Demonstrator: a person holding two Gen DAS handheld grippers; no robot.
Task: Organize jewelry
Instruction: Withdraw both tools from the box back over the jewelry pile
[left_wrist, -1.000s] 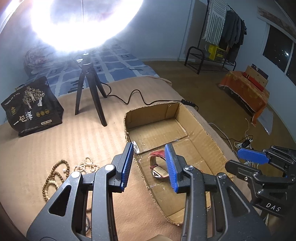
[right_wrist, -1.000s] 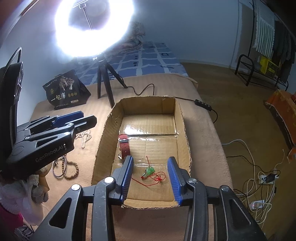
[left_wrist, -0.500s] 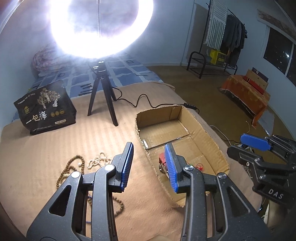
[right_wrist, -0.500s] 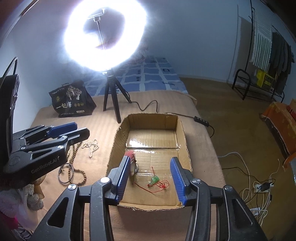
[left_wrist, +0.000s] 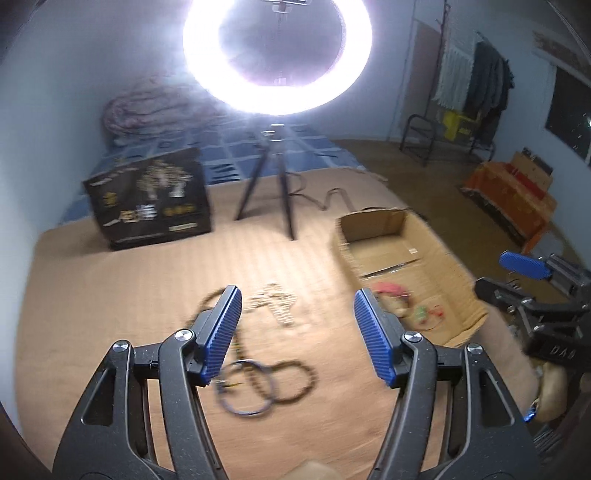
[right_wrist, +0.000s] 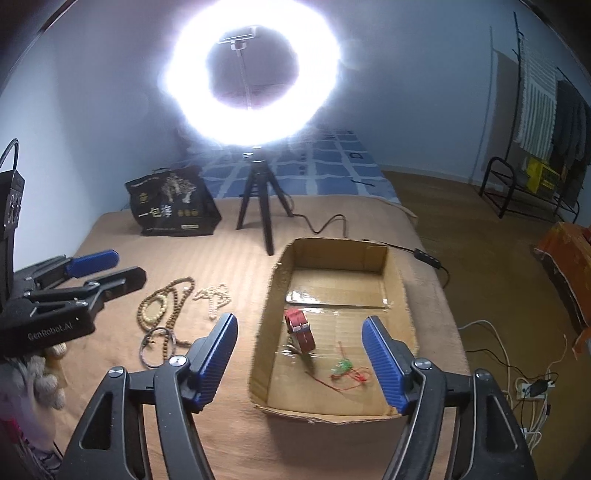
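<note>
Here the left claw (left_wrist: 297, 332) hangs wide open and empty above the tan ribbed blanket (left_wrist: 129, 288) of the bed, its blue ribbed pads (left_wrist: 221, 336) spread apart. Its view is smeared by motion. Between the pads, toward the middle of the frame, lies the small cream bead string (left_wrist: 275, 301); below it, at lower centre, sit the thin dark bangles (left_wrist: 243, 391), touching the dark brown bead loop (left_wrist: 291, 380).

The right claw (right_wrist: 299, 354) is likewise spread wide and holds nothing, poised over the near end of the shallow open cardboard box (right_wrist: 400, 291). The box's long axis runs away from the camera toward the top of the frame. Inside it, the red strap watch (right_wrist: 301, 330) lies left of centre, its strap running from upper left to lower right, and the green charm on red cord (right_wrist: 345, 371) rests to its lower right, the cord trailing sideways. Left of the box on the blanket lie the brown wooden bead strands (right_wrist: 166, 306), elongated toward the upper right.

Behind stand a glaring ring light on a black tripod (right_wrist: 258, 210), a black printed bag (right_wrist: 171, 206), a blue checked bedcover (right_wrist: 325, 166), and a clothes rack (right_wrist: 546, 122) at upper right over brown floor.
</note>
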